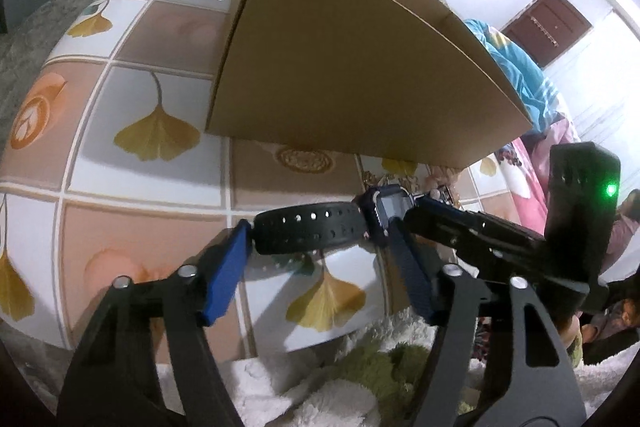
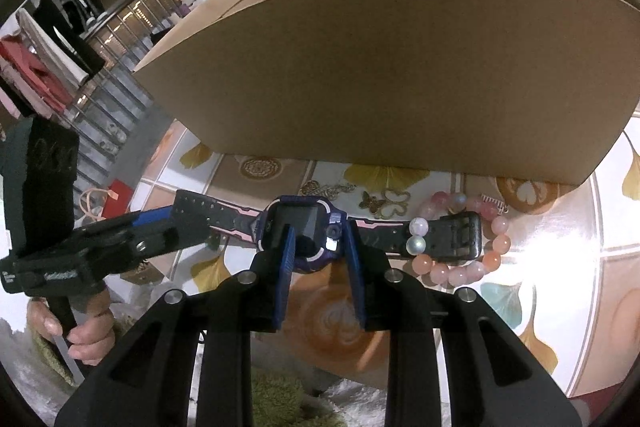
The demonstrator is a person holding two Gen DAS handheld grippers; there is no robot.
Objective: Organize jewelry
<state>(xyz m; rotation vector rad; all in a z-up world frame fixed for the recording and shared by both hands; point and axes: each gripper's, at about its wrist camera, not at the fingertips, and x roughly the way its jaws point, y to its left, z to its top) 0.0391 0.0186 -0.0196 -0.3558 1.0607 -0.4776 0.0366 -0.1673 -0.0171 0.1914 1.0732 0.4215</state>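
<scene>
A dark blue smartwatch point(image 2: 304, 219) with black straps lies on the tiled tablecloth in front of a cardboard box point(image 2: 400, 67). My right gripper point(image 2: 319, 229) is shut on the watch case, one blue pad on each side. In the left wrist view, the perforated strap point(image 1: 312, 233) runs crosswise between the pads of my left gripper point(image 1: 320, 227). The left pad's tip touches the strap's end and the other pad stands by the case point(image 1: 390, 205), with no squeeze showing. The right gripper point(image 1: 416, 207) reaches in from the right. The buckle strap point(image 2: 456, 235) rests over a pink bead bracelet point(image 2: 496, 251).
Gold butterfly charms point(image 2: 384, 203) and a gold filigree piece point(image 2: 328, 187) lie between the watch and the box wall. The table point(image 1: 140, 27) carries a ginkgo-leaf cloth. A fluffy white and green cover point(image 1: 360, 367) lies at the near edge. A hand point(image 2: 88, 331) holds the left gripper's handle.
</scene>
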